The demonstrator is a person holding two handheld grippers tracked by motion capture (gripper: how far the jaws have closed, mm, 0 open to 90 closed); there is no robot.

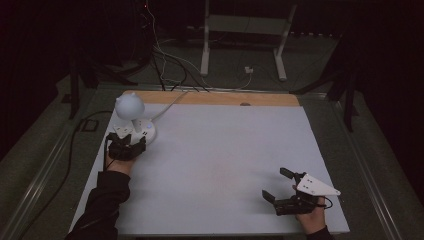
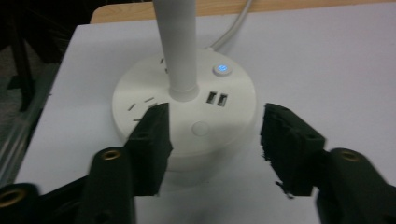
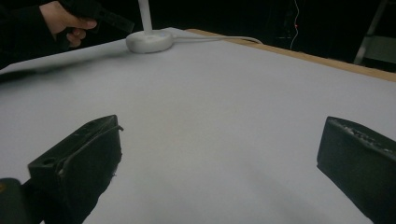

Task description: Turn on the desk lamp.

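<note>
The left hand-held gripper (image 1: 131, 140) sits near the far left corner of the table (image 1: 225, 165), its jaws about half open and set on either side of the round white base (image 2: 184, 121) of a desk lamp (image 1: 131, 117). In the left gripper view the left jaw lies against the top of the base beside its socket slots, while the right jaw stands just off the base's rim with a sliver of table showing between; the pads do not clamp it. The lamp's white stem (image 2: 176, 46) rises straight up from the middle of the base, just beyond the jaws. On the base top are two USB ports (image 2: 216, 99), a round button lit blue (image 2: 222, 69), and a plain round button (image 2: 201, 128) nearer the jaws. A white cable (image 2: 233, 25) leaves the far side of the base toward the wooden strip along the table's far edge. In the high view the lamp's rounded pale head (image 1: 129, 106) sits above the base.

The right hand-held gripper (image 1: 277, 186) rests near the table's near right corner, well apart from the lamp, jaws spread wide with bare table between them.
</note>
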